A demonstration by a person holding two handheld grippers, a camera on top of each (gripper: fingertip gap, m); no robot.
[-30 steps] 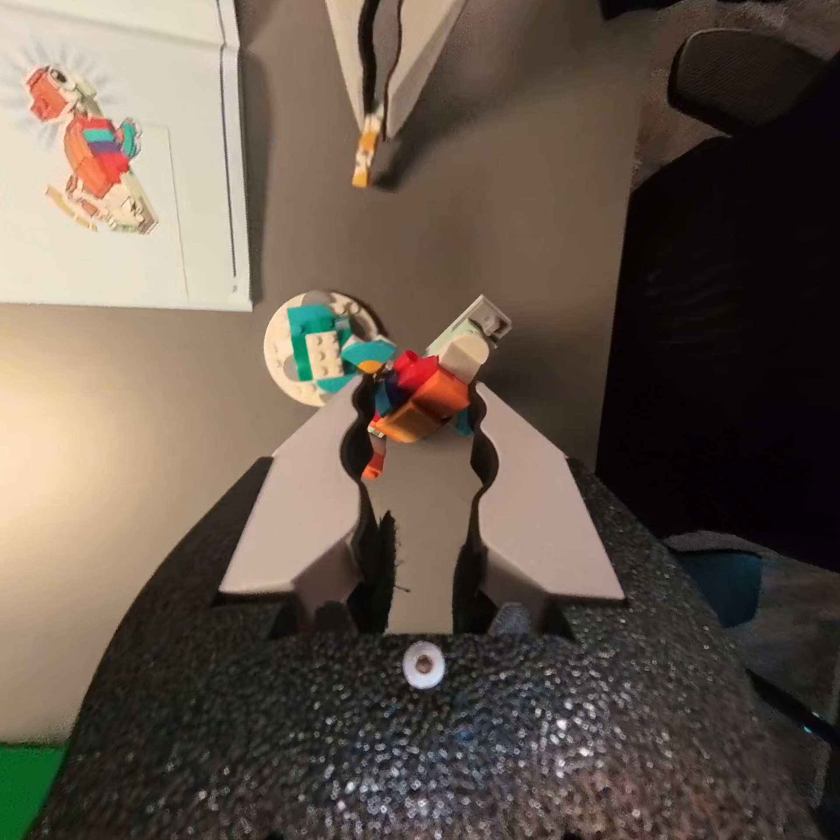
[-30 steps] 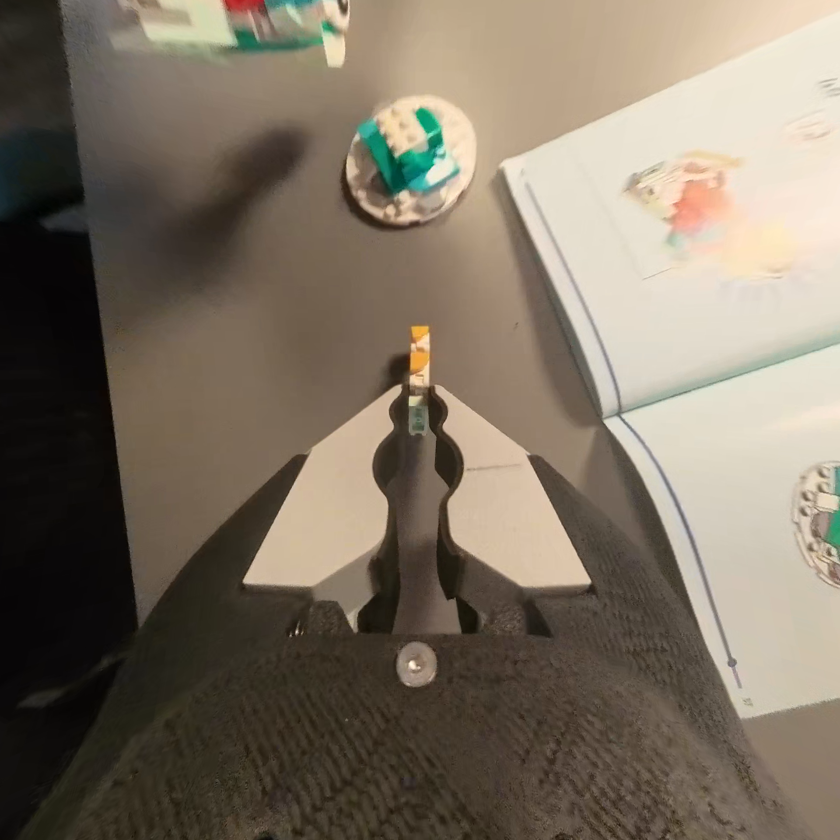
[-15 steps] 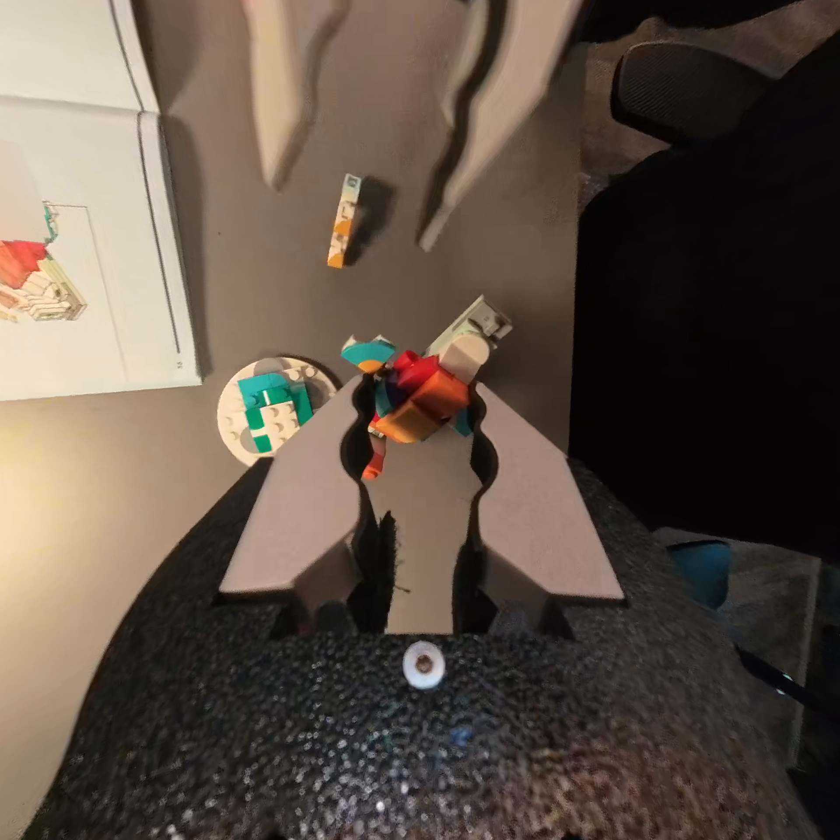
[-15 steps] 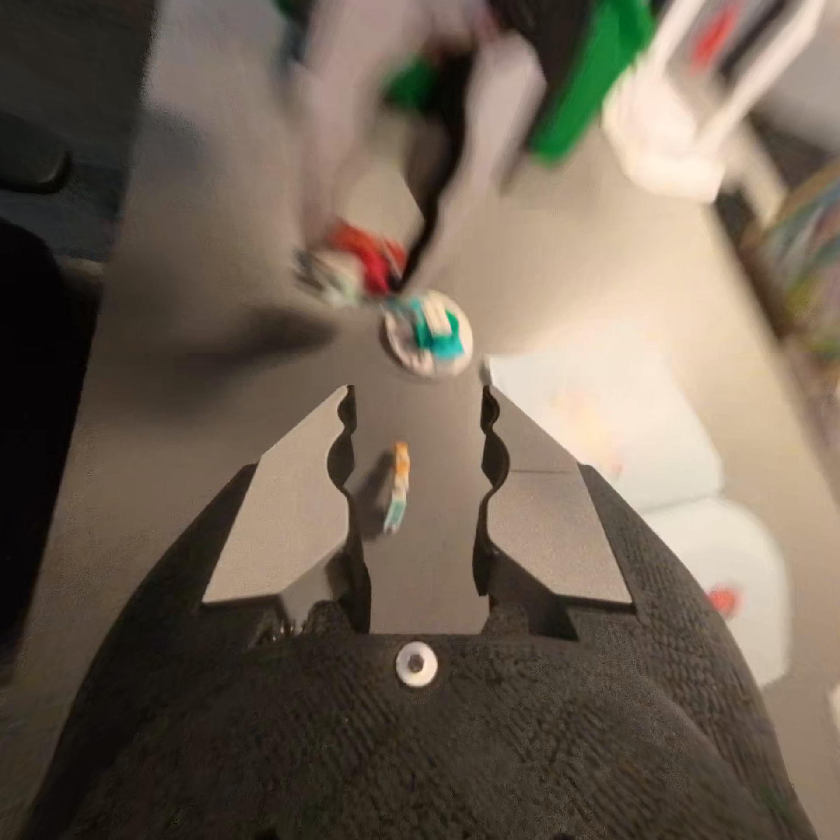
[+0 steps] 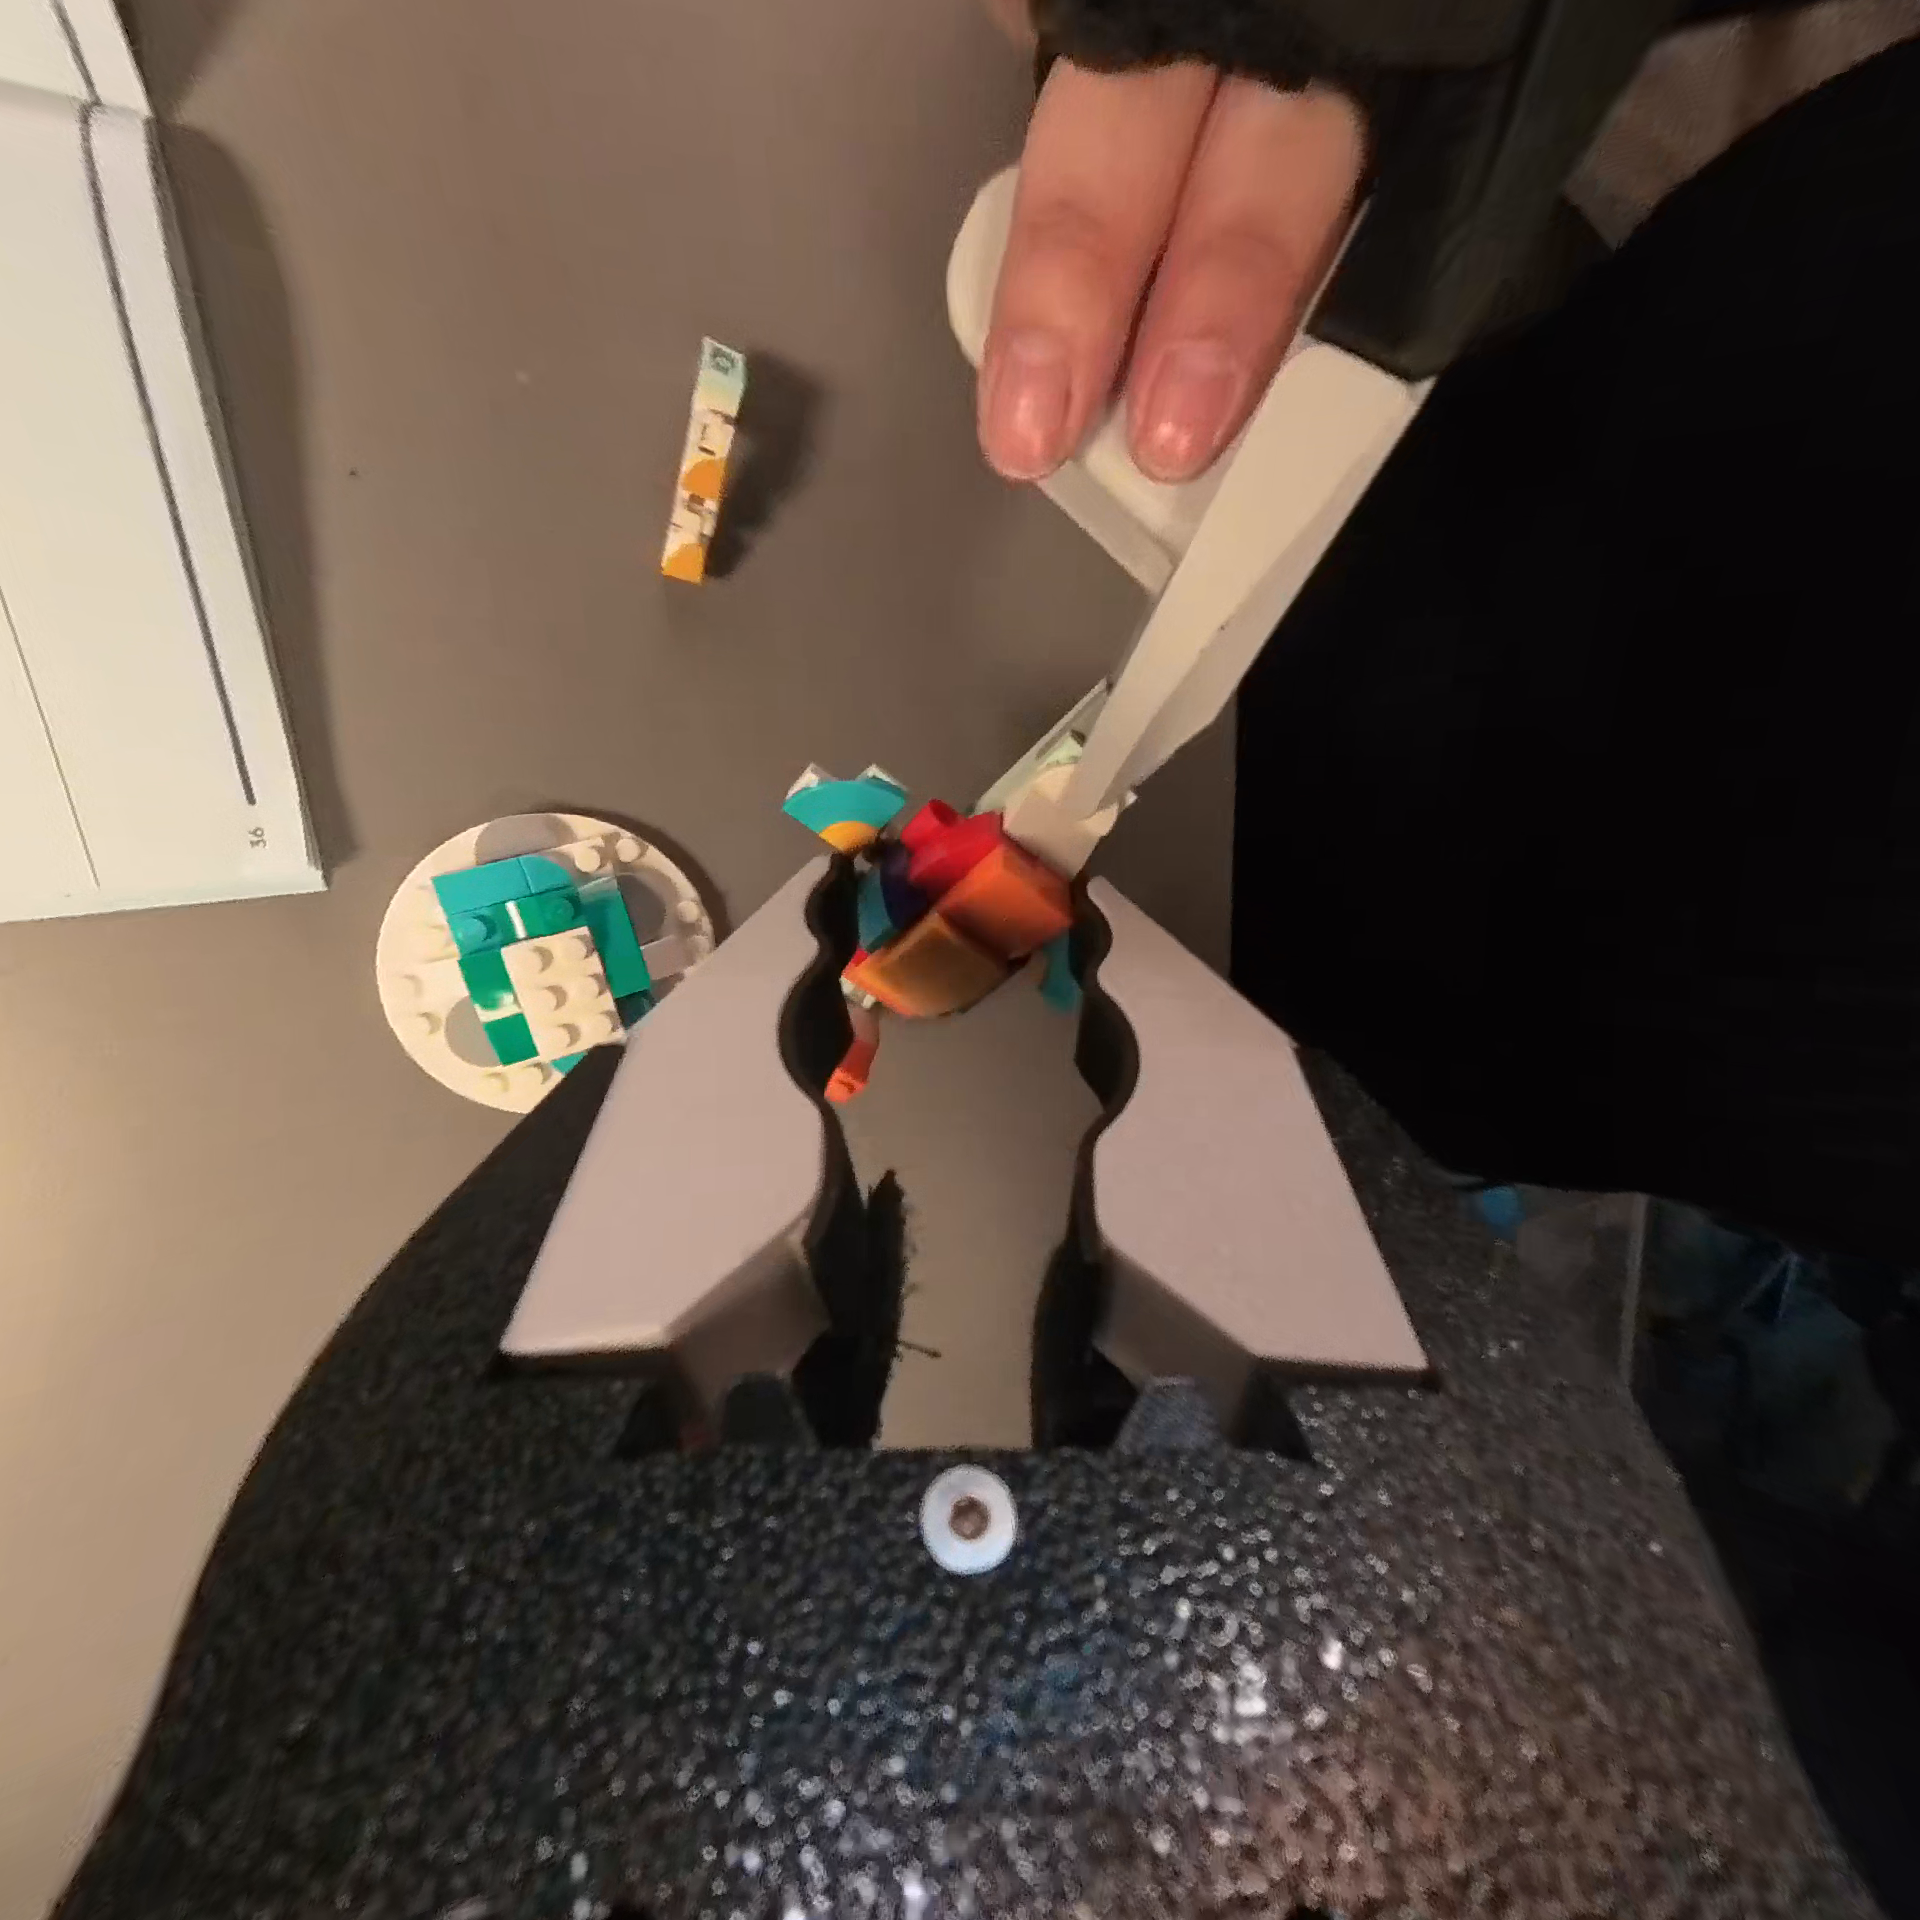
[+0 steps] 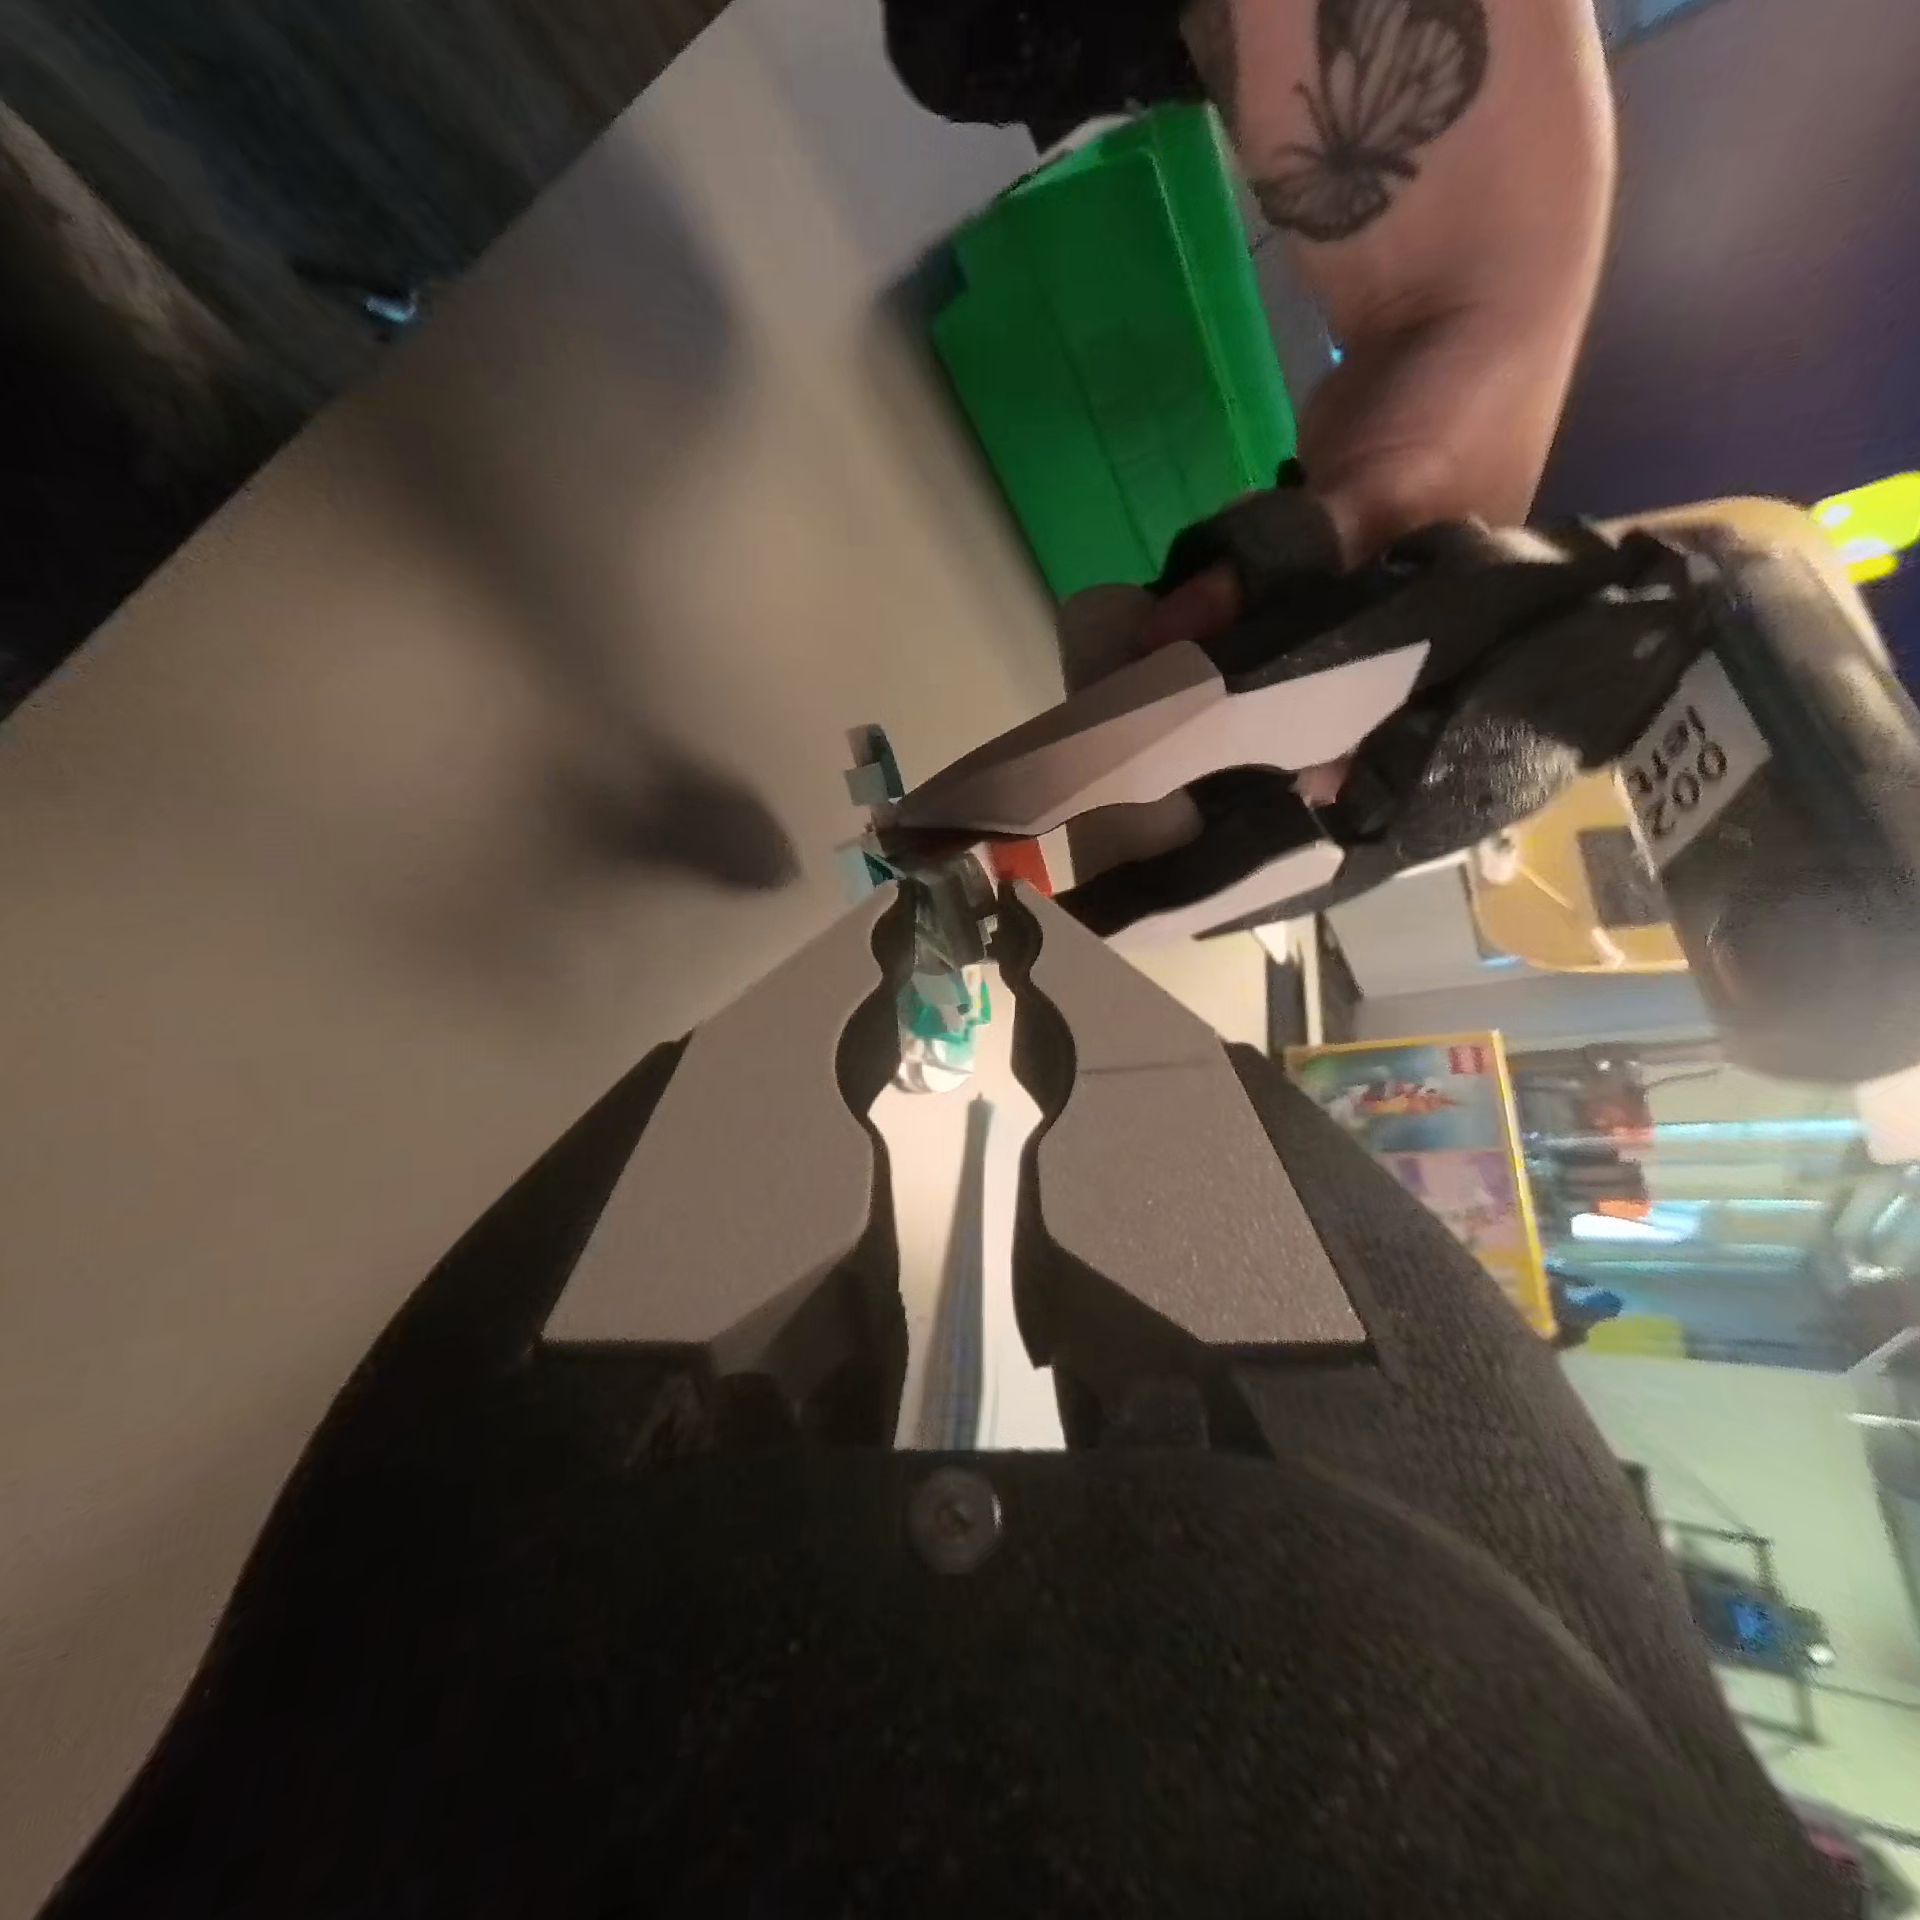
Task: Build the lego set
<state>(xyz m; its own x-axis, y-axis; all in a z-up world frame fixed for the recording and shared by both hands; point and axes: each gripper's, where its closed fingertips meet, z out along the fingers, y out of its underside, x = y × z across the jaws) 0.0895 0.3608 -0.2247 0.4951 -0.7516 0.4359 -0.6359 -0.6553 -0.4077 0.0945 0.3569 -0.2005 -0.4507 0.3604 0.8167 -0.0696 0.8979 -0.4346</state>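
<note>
My left gripper (image 5: 956,894) is shut on the lego model (image 5: 997,920), a cluster of orange, red and teal bricks held above the grey table (image 5: 468,312). My right gripper (image 5: 1081,821) comes in from the upper right, held by a hand, with its tips on the model's pale far end. In the right wrist view my right gripper (image 6: 943,899) is closed on a teal and grey part of the model (image 6: 940,940), and the left gripper (image 6: 977,847) meets it from the right. A small white and orange strip piece (image 5: 707,473) lies loose on the table.
A round white plate with teal and white bricks (image 5: 540,956) lies left of the left gripper. An open instruction booklet (image 5: 104,520) lies at the far left. A green box (image 6: 1112,364) stands behind on the table. The table edge (image 5: 1236,935) runs along the right. Only a small space, under 4 cm, lies between the two pairs of fingers.
My right gripper let go of the strip piece on the table, opened, swung over and closed on the far end of the model. The left gripper kept holding the model.
</note>
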